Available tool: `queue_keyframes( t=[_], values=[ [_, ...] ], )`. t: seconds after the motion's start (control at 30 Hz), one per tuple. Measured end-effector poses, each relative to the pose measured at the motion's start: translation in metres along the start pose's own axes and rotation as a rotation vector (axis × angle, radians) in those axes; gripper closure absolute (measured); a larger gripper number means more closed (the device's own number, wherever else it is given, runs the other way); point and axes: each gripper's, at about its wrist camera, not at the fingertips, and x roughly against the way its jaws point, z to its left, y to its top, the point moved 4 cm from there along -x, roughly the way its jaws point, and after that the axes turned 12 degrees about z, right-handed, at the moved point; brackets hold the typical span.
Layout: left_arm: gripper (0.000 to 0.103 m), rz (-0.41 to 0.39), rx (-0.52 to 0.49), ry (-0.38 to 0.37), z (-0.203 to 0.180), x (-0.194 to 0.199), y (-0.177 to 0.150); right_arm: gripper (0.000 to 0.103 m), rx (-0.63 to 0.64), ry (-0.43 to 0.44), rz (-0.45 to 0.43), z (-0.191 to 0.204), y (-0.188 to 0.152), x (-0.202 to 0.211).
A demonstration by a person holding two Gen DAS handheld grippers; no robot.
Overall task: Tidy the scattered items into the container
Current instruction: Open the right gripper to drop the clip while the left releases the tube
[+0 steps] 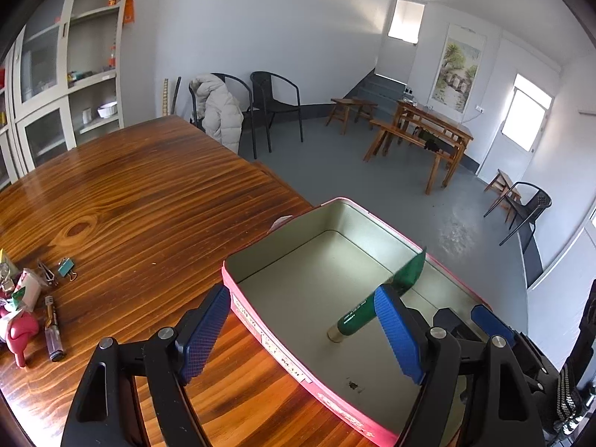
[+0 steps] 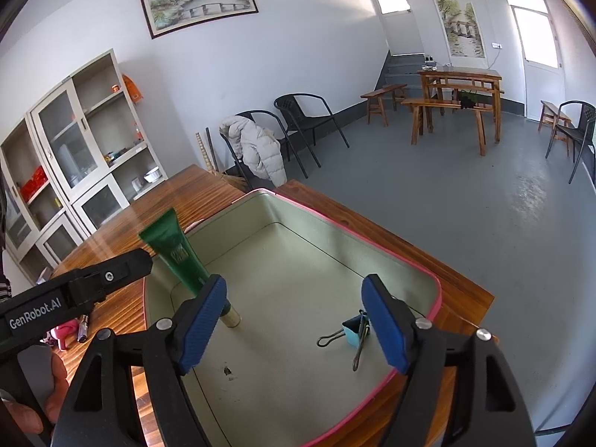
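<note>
A pink-rimmed metal tin (image 1: 260,320) (image 2: 436,298) sits near the corner of the wooden table (image 1: 130,193). Inside it a green tube (image 1: 372,309) (image 2: 175,253) stands slanted on its gold cap. My left gripper (image 1: 301,298) is open, straddling the tin's near wall, and the tube passes just behind its right finger (image 1: 398,331). My right gripper (image 2: 294,283) is open over the tin floor. A blue binder clip (image 2: 354,329) lies on that floor beside its right finger (image 2: 383,324). The tube rises behind its left finger (image 2: 203,320).
Loose items lie at the table's left: a teal binder clip (image 1: 67,266), a small screwdriver (image 1: 52,331), a pink toy (image 1: 20,331) and packets (image 1: 26,287). The table edge (image 2: 465,283) drops off just past the tin. A hand (image 2: 56,380) holds the left gripper's body (image 2: 74,290).
</note>
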Motion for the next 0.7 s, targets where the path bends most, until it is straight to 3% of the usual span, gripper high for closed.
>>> queue_keyframes(
  t=[0.17, 0.37, 0.7],
  values=[
    [0.022, -0.031, 0.010, 0.018, 0.002, 0.003, 0.007, 0.024, 0.006, -0.006, -0.001, 0.003, -0.003, 0.002],
    [0.022, -0.001, 0.047, 0.005, 0.014, -0.003, 0.010, 0.024, 0.009, -0.009, 0.004, 0.004, -0.003, 0.002],
    [0.022, 0.038, -0.037, -0.033, -0.014, -0.015, 0.012, 0.024, -0.020, -0.014, 0.003, -0.005, -0.001, 0.001]
  ],
)
